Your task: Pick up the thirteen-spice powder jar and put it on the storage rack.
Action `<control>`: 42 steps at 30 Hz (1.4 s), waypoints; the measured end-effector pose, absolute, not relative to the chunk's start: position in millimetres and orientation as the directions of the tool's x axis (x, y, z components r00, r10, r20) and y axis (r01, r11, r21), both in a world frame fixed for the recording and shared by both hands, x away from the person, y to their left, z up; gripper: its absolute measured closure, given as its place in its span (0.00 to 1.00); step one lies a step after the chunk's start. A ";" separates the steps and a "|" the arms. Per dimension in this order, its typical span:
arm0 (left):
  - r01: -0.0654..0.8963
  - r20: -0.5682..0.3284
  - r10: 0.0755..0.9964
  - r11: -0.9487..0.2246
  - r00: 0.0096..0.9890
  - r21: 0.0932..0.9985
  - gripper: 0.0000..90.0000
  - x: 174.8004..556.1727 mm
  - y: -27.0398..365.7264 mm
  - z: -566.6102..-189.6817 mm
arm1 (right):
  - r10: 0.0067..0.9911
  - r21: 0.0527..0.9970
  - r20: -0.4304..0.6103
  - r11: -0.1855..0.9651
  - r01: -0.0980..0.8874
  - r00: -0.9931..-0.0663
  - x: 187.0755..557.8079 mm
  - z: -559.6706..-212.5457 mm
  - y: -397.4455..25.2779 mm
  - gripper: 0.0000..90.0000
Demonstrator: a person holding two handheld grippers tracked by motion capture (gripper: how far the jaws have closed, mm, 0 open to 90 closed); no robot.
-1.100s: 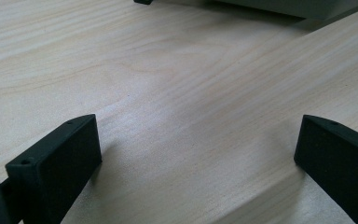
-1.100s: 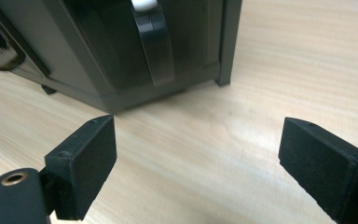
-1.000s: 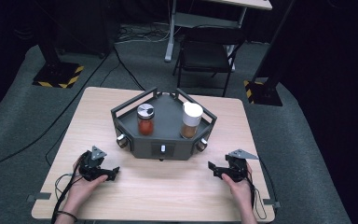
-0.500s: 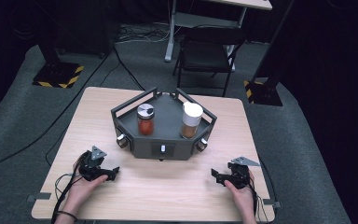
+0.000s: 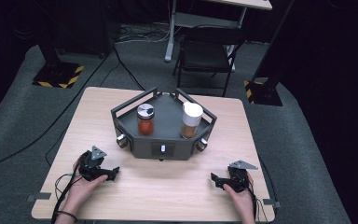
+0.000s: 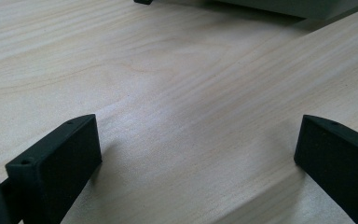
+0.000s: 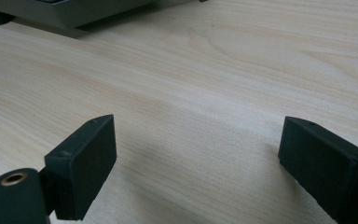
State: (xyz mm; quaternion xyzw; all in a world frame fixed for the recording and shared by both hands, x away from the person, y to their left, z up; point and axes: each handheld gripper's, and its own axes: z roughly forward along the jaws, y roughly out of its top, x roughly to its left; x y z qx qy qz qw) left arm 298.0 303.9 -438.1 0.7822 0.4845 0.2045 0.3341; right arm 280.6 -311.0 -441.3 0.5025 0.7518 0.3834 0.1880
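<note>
- here, the landmark is the dark rack [image 5: 163, 140], a many-sided tray with raised rails, standing mid-table and toward the far edge of the table [image 5: 168, 186].
- inside the rack, on its left half, stands an upright red jar [image 5: 145, 120] with a silver lid.
- on the rack's right half stands a taller tan jar [image 5: 191, 120] with a white lid, also upright; the two jars are apart.
- the rack's front wall carries a round knob near each front corner and a small white mark at its middle.
- the left gripper [image 5: 114, 171] lies on the wood, near of the rack's left front corner, held by the left hand [image 5: 81, 191]; its tips point toward the table's middle.
- in the left gripper view the fingers [image 6: 56, 172] stand wide apart with bare wood between them, holding nothing; the rack's base edge [image 6: 298, 7] shows at the top.
- the right gripper [image 5: 213, 179] lies near of the rack's right front corner and a little farther from it, held by the right hand [image 5: 240, 200]; its tips point toward the left gripper.
- in the right gripper view the fingers [image 7: 81, 163] are likewise spread wide over bare wood, gripping nothing; the rack's base [image 7: 65, 14] crosses the top left.
- both grippers are well apart from the rack and from each other, and neither touches a jar.
</note>
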 end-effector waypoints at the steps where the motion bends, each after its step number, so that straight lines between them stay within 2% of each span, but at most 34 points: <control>1: 0.621 -0.004 0.895 -0.307 0.447 0.721 0.00 298.0 303.9 -438.0 | 0.901 0.765 0.099 0.203 0.611 -0.423 280.4 -441.1 -310.2 0.12; 6: 0.622 -0.004 0.895 -0.307 0.447 0.721 0.00 298.0 303.9 -438.0 | 0.901 0.763 0.090 0.211 0.610 -0.424 280.3 -440.7 -308.4 0.11; 17: 0.622 -0.004 0.895 -0.307 0.447 0.721 0.00 298.0 303.9 -438.0 | 0.902 0.741 -0.004 0.293 0.605 -0.432 279.6 -436.8 -289.8 0.08; 42: 0.622 -0.004 0.895 -0.307 0.447 0.721 0.00 298.0 304.0 -438.0 | 0.902 0.733 -0.002 0.295 0.613 -0.432 281.6 -436.1 -286.6 0.04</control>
